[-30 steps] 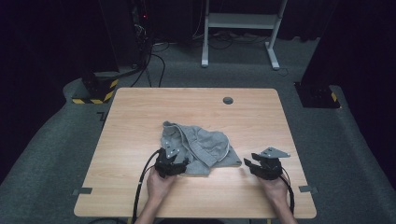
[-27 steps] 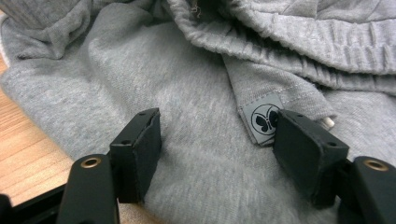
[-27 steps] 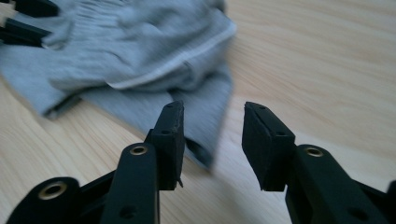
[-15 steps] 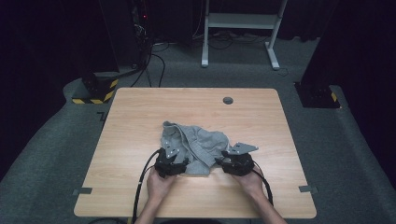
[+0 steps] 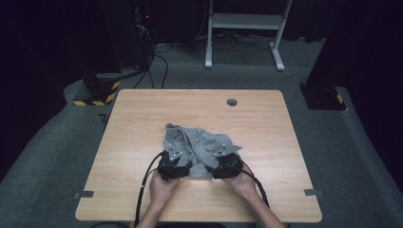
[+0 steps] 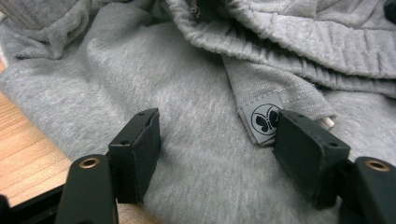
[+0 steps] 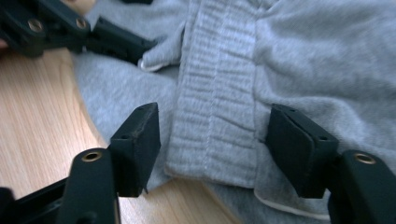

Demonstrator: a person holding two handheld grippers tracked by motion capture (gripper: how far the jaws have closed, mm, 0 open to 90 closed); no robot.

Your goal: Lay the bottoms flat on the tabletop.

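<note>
Since a second ago the right claw [image 5: 222, 164] has slid in from the bare tabletop [image 5: 266, 123] to the grey sweatpants [image 5: 199, 142], its jaws just opening wide astride the ribbed waistband [image 7: 215, 135]. The left claw [image 5: 177, 164] stands wide over the butterfly label [image 6: 262, 120]. A grommet [image 5: 232, 102] sits well beyond the sweatpants.

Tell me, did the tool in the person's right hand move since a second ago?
Yes. The right tool slid left along the table, from bare wood onto the grey garment. Its jaws have just been opening, astride the ribbed hem.
</note>
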